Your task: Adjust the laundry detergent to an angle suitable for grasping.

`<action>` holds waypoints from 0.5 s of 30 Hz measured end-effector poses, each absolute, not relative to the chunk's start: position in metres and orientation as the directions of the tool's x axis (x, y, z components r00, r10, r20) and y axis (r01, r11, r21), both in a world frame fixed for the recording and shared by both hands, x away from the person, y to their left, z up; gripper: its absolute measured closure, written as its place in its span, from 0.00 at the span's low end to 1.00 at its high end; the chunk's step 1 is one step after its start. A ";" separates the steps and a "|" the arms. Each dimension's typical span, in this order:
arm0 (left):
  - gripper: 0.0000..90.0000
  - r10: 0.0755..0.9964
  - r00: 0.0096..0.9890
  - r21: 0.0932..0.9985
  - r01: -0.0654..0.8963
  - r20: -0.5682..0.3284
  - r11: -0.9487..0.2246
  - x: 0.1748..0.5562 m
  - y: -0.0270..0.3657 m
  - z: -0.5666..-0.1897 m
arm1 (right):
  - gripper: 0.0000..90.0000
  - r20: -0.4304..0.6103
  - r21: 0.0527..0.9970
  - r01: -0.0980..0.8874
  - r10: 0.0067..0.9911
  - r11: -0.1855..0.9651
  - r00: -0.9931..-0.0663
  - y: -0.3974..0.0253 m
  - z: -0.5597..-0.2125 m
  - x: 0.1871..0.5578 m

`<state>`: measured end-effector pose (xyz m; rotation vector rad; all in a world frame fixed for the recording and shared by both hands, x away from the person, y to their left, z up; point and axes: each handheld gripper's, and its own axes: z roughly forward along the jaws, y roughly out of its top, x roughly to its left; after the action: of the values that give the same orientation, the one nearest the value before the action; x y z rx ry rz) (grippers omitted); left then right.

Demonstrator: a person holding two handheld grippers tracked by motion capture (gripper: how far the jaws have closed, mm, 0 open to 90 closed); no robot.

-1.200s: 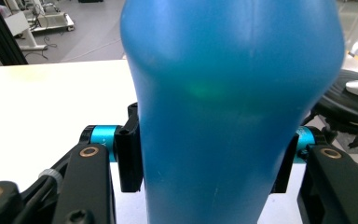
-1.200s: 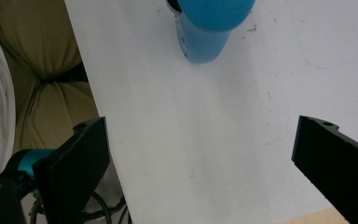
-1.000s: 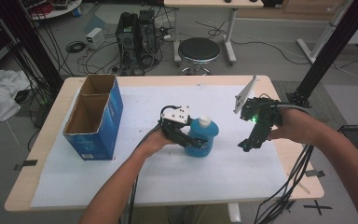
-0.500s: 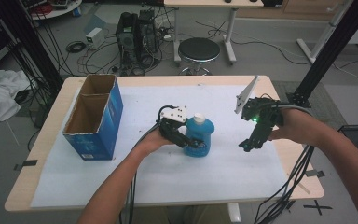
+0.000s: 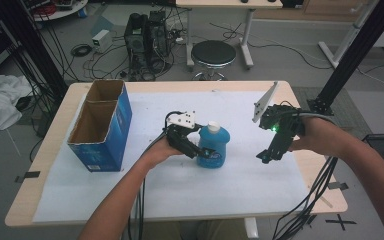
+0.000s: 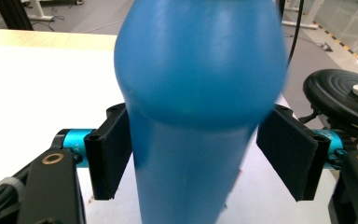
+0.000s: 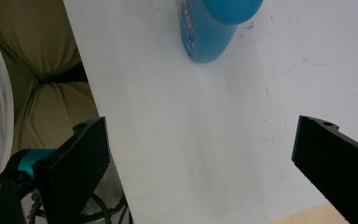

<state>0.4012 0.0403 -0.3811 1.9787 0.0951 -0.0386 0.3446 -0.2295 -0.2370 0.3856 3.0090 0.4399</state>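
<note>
A blue bottle (image 5: 215, 141) with a white cap stands upright on the white sheet near the table's middle. My left gripper (image 5: 204, 150) reaches it from the left, open, with one jaw on each side of the bottle's lower body. In the left gripper view the bottle (image 6: 200, 93) is blurred; the left pad (image 6: 109, 156) lies against it and a narrow gap shows at the right pad. My right gripper (image 5: 266, 156) hangs open over bare sheet to the bottle's right, jaws pointing down. In the right gripper view (image 7: 200, 168) the bottle (image 7: 214, 28) is at the top edge.
An open blue cardboard box (image 5: 100, 125) stands on the left part of the table. The white sheet (image 5: 230, 190) covers most of the tabletop (image 5: 50, 150). Cables trail off the front edge. A black stool (image 5: 213, 52) stands beyond the far edge.
The bottle and my left gripper have shifted slightly to the left. The right gripper has stayed nearly still.
</note>
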 end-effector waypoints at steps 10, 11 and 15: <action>0.18 0.108 0.992 0.911 0.100 -0.062 -0.401 0.390 0.063 -0.370 | 0.04 -0.046 0.301 0.222 0.247 0.927 -0.968 -0.229 -0.236 0.343; 0.18 0.112 0.992 0.911 0.102 -0.062 -0.400 0.389 0.065 -0.369 | 0.04 -0.045 0.299 0.226 0.250 0.927 -0.967 -0.229 -0.236 0.343; 0.18 0.142 0.987 0.920 0.117 -0.068 -0.375 0.387 0.073 -0.365 | 0.04 -0.047 0.306 0.220 0.245 0.926 -0.968 -0.230 -0.237 0.343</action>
<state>0.3870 0.0728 -0.3653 1.9590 0.1849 0.0270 0.3429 -0.2298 -0.2367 0.3624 3.0007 0.4614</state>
